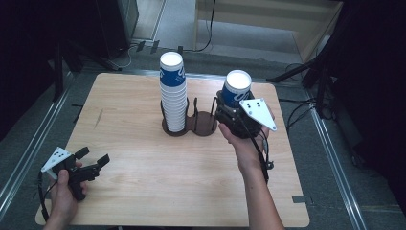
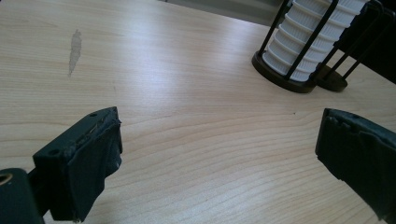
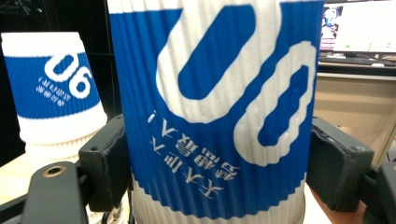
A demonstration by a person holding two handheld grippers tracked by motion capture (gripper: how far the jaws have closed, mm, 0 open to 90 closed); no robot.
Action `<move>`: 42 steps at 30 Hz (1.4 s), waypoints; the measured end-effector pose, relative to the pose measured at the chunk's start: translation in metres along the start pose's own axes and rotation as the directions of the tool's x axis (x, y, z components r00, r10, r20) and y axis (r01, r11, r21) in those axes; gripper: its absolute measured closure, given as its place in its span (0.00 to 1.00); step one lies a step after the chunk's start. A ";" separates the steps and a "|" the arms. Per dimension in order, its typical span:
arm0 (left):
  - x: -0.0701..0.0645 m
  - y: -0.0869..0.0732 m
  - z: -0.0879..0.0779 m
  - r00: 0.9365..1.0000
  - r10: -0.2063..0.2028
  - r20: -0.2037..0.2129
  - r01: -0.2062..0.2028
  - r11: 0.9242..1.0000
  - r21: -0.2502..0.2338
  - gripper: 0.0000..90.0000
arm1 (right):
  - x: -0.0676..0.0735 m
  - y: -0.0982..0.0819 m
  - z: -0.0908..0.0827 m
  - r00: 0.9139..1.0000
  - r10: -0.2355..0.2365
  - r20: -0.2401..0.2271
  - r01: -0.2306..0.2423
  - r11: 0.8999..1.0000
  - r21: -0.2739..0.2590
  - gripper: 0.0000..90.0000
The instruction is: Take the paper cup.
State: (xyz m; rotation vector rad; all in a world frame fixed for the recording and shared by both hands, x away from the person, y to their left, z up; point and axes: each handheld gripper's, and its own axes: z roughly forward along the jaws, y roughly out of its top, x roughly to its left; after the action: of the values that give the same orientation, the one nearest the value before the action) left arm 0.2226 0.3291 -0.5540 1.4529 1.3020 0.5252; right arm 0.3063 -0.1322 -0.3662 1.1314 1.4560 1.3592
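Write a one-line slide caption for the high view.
Right gripper holds an upside-down blue cup beside the stacked cups; left gripper rests open.

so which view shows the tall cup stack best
The high view: the cup stack stands whole in its black holder. The left gripper view catches its white lower rims; the right gripper view, its top cup.
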 end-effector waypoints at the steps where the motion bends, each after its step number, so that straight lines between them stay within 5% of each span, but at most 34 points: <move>1: 0.000 0.000 0.000 1.000 0.000 0.000 0.000 1.000 0.000 0.02 | 0.000 0.000 0.000 1.000 0.000 0.000 0.000 1.000 0.000 0.21; 19: -0.005 0.007 0.002 0.997 0.039 -0.065 -0.041 0.998 -0.041 0.02 | -0.021 -0.024 -0.021 1.000 0.021 -0.012 -0.021 1.000 0.017 0.21; 33: -0.041 0.048 0.011 0.994 0.108 0.011 -0.106 0.990 -0.094 0.02 | -0.027 -0.052 -0.035 1.000 0.002 -0.021 -0.001 0.999 0.051 0.22; 36: -0.049 0.057 0.014 0.994 0.102 0.034 -0.097 0.990 -0.104 0.02 | -0.027 -0.057 -0.035 1.000 -0.011 -0.020 0.012 0.998 0.057 0.22; 39: -0.054 0.070 0.013 0.995 0.057 0.087 -0.046 0.991 -0.122 0.02 | -0.029 -0.063 -0.036 1.000 -0.021 -0.020 0.022 0.997 0.071 0.22; 42: -0.060 0.082 0.012 0.993 0.065 0.094 -0.053 0.991 -0.124 0.02 | -0.032 -0.071 -0.037 1.000 -0.012 -0.017 0.014 0.996 0.083 0.22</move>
State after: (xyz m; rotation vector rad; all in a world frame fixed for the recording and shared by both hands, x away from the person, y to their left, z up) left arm 0.2499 0.2829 -0.4663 1.4022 1.1337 0.5564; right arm 0.2734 -0.1729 -0.4341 1.1642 1.5417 1.3120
